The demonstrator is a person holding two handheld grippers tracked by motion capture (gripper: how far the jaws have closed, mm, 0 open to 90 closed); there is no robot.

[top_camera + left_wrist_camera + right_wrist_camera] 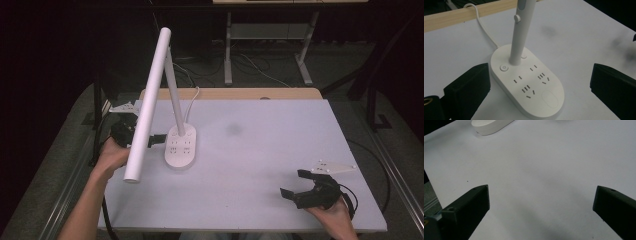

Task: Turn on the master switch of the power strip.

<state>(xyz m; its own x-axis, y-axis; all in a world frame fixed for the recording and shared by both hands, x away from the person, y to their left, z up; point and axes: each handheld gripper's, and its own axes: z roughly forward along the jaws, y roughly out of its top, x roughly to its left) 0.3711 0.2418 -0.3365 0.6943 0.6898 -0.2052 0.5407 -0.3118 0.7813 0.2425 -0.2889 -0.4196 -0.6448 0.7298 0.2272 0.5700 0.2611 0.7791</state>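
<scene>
The left gripper (539,82) is wide open around the lamp base (527,86) on the surface (280,150) — a bump could tip the tall lamp (right gripper (299,186) waits open).

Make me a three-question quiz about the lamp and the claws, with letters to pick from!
1. Where is the lamp on the table?
A. near its left side
B. in the middle
C. near the right edge

2. What colour is the lamp's base?
A. black
B. white
C. red

3. How is the left claw?
A. shut on the lamp
B. shut on nothing
C. open

Answers:
1. A: in the high view the lamp stands left of the table's middle, by the left claw.
2. B: the base, pole and cord are all white.
3. C: in the left gripper view its jaws stand wide apart, with the base between and beyond them; the right claw is open too.
</scene>
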